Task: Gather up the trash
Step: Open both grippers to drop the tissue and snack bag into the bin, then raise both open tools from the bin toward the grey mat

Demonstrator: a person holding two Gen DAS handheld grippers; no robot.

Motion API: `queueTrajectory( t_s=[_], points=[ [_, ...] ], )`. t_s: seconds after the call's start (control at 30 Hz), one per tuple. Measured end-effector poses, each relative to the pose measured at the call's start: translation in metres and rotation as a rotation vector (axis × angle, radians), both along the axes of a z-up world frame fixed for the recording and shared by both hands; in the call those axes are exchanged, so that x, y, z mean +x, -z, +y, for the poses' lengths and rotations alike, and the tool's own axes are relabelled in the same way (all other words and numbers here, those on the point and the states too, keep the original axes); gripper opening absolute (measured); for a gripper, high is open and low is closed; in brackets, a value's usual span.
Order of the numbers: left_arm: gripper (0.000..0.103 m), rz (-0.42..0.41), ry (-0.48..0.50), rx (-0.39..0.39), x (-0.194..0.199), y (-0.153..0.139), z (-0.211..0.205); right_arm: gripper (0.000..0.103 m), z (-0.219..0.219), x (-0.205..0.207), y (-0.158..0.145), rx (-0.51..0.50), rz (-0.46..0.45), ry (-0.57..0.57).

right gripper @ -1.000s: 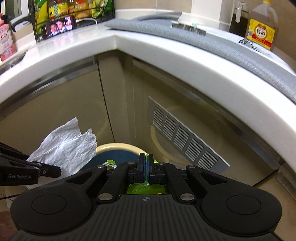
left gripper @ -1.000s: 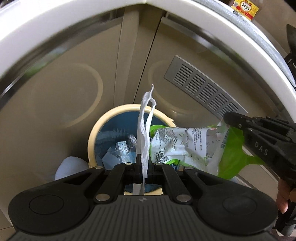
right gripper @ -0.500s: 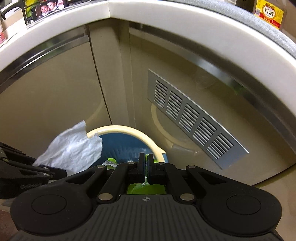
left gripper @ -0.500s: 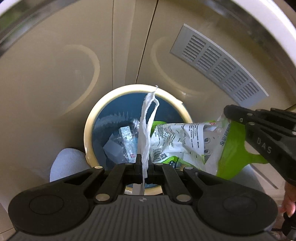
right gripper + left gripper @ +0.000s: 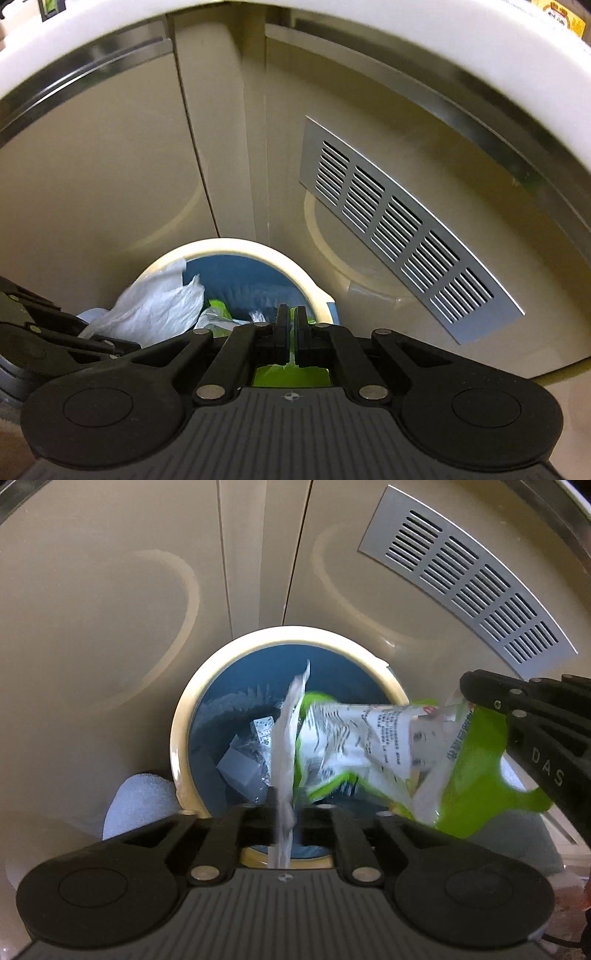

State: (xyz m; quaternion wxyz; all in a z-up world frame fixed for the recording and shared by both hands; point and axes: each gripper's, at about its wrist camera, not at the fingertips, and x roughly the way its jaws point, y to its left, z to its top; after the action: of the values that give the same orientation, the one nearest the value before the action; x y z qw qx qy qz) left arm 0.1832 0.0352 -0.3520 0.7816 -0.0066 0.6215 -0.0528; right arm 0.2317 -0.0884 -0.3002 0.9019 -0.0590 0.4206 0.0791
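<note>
**A:** Where does the trash sit right now?

**B:** Both pieces hang over the bin [image 5: 184,716], the round one with the cream rim and blue liner at lower centre of the left wrist view. The left gripper [image 5: 282,805] has its jaws clenched on a thin white plastic wrapper [image 5: 286,738], seen edge-on and rising straight up the middle of the frame. The right gripper [image 5: 291,332] has its jaws clenched on the green edge of a snack bag [image 5: 373,738], which stretches sideways across the right half of the bin's mouth.

**A:** Why hold them that way?

**B:** I'd say so that each piece falls inside the rim when let go. The wrapper lies over the opening; the snack bag's printed end is over it too, but its green end, at centre right, reaches past the rim.

**A:** Anything in the bin already?

**B:** Yes, some clear crumpled packaging [image 5: 255,753] near the bottom.

**A:** And around it?

**B:** Beige cabinet doors [image 5: 92,184] behind, a silver vent grille [image 5: 399,229] toward the right, and the white edge of the desk [image 5: 443,44] curving across the top of the right wrist view. A pale rounded object [image 5: 136,805] sits just left of the bin; I can't tell what it is.
</note>
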Motion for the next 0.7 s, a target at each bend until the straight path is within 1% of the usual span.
queueTrajectory(
  t_s=[0.03, 0.07, 0.1, 0.13, 0.17, 0.23, 0.3, 0.43, 0.5, 0.6, 0.7],
  points=[
    [0.068, 0.004, -0.009, 0.001, 0.000, 0.000, 0.001, 0.004, -0.001, 0.000, 0.000, -0.002, 0.000, 0.001],
    [0.094, 0.000, -0.020, 0.002, -0.002, -0.002, 0.003, 0.009, -0.001, 0.001, 0.001, 0.000, 0.002, 0.000],
    [0.100, -0.016, -0.030, 0.004, -0.004, -0.004, 0.005, 0.014, -0.002, 0.001, 0.001, 0.003, 0.004, 0.001],
    [0.102, -0.029, -0.034, 0.016, -0.006, -0.007, 0.006, 0.030, -0.003, 0.001, 0.000, 0.005, 0.004, 0.006],
    [0.102, -0.032, -0.023, 0.037, -0.008, -0.010, 0.005, 0.050, -0.004, 0.001, -0.001, 0.007, 0.001, 0.014],
    [0.102, -0.039, 0.003, 0.075, -0.011, -0.017, 0.004, 0.064, -0.007, -0.003, -0.006, 0.015, -0.014, 0.036],
    [0.102, -0.067, -0.009, 0.088, -0.018, -0.026, 0.008, 0.065, -0.012, -0.008, -0.010, 0.025, -0.021, 0.037],
    [0.102, -0.087, -0.041, 0.068, -0.038, -0.044, 0.013, 0.074, -0.019, -0.023, -0.021, 0.048, -0.012, 0.034],
    [0.102, -0.099, -0.032, 0.065, -0.049, -0.051, 0.012, 0.077, -0.021, -0.033, -0.026, 0.049, -0.018, 0.019],
    [0.102, -0.119, -0.005, 0.092, -0.062, -0.062, 0.006, 0.080, -0.023, -0.050, -0.033, 0.034, -0.045, -0.006],
    [0.102, -0.153, -0.008, 0.108, -0.068, -0.071, 0.005, 0.083, -0.021, -0.062, -0.037, 0.021, -0.068, -0.037]
  ],
)
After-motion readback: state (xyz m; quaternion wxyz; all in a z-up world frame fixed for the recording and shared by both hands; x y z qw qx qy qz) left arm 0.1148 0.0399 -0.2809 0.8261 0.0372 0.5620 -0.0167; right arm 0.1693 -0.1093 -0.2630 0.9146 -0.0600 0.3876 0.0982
